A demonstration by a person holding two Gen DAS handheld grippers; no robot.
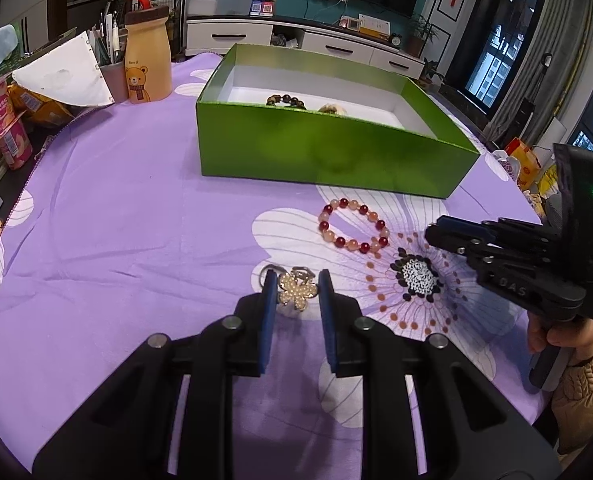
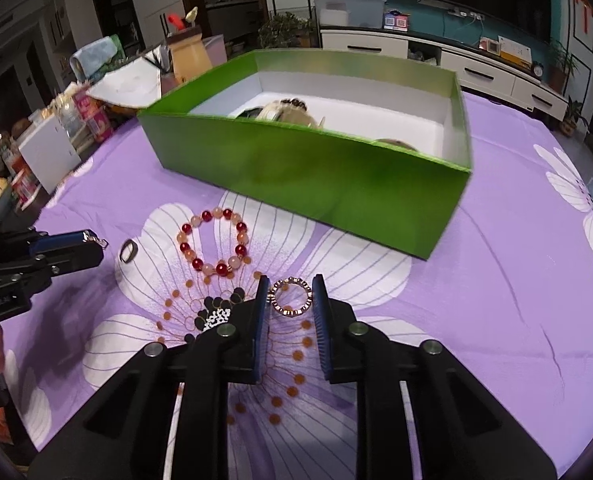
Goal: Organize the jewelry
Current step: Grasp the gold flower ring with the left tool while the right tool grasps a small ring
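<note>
A green box (image 1: 320, 152) with a white inside stands on the purple flowered cloth and holds a dark bead bracelet (image 1: 286, 101) and other pieces. A red and peach bead bracelet (image 1: 352, 226) lies in front of the box; it also shows in the right wrist view (image 2: 214, 242). My left gripper (image 1: 295, 288) is open, its pads on either side of a pearl flower clip (image 1: 295, 291) on the cloth. My right gripper (image 2: 289, 292) is open around a small gold ring bracelet (image 2: 289, 296) on the cloth. A dark ring (image 2: 127, 251) lies near the left gripper.
A bear-print bottle (image 1: 146, 60), a pen cup (image 1: 112, 76), white paper (image 1: 62, 76) and snack packs (image 1: 10, 132) crowd the table's far left. The green box (image 2: 316, 176) stands just beyond both grippers. A TV cabinet (image 1: 308, 40) stands behind the table.
</note>
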